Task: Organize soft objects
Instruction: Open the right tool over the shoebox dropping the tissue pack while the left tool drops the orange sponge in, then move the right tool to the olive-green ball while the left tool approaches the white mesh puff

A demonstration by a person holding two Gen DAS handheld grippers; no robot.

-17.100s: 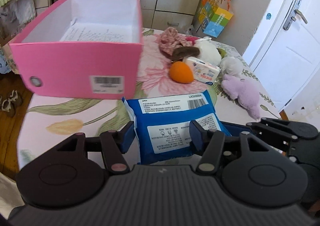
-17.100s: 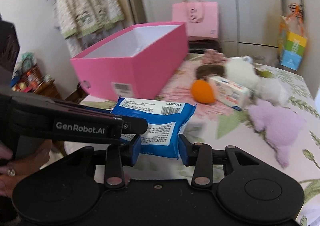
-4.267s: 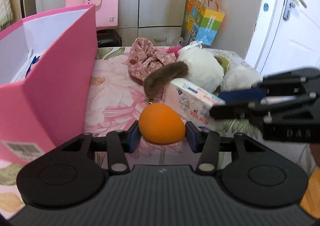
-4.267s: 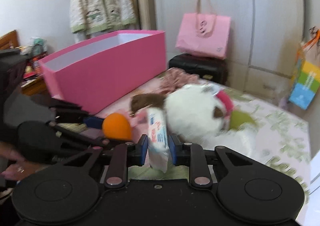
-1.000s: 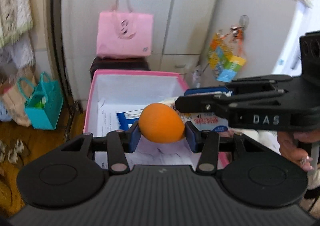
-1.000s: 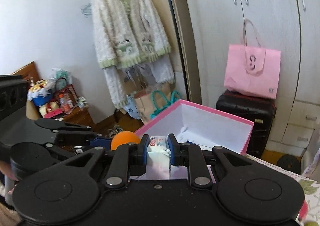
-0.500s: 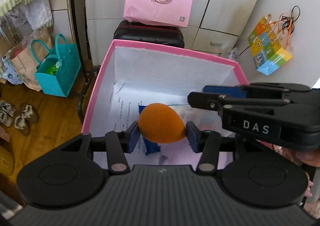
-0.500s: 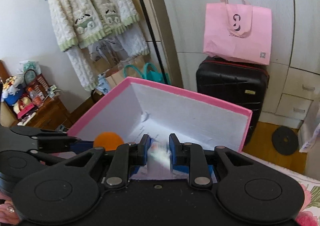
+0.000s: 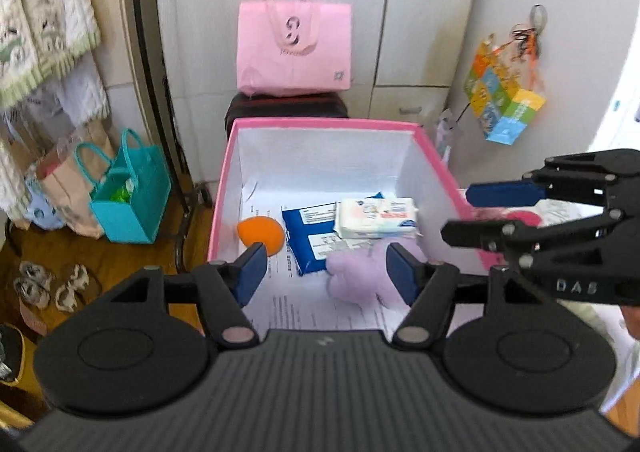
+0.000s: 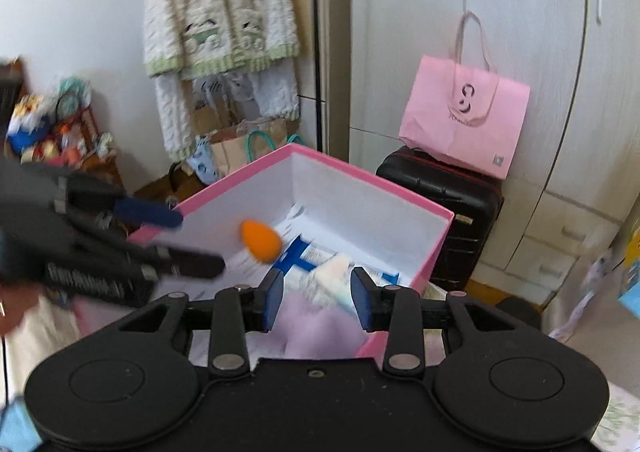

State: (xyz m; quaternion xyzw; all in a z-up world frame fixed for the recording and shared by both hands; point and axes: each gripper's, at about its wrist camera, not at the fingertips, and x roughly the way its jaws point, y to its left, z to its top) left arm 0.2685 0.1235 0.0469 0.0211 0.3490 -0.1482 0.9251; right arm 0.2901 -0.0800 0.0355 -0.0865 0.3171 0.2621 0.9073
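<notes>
The pink box with white walls sits below both grippers. In it lie an orange egg-shaped sponge, a blue packet, a white tissue pack and a purple plush. My left gripper hangs over the box's near end with its jaws opening and nothing between the pads. My right gripper also has its jaws opening; the blurred tissue pack shows below the gap, free of the pads. The sponge looks blurred against the box wall. Each gripper appears in the other's view, the right gripper and the left gripper.
A pink tote bag rests on a black suitcase behind the box. A teal bag and slippers are on the floor at left. A knit cardigan hangs by the cabinets. A colourful bag hangs at right.
Both grippers have opened. The orange sponge left the left pads and the tissue pack left the right pads; both are now down in the pink box.
</notes>
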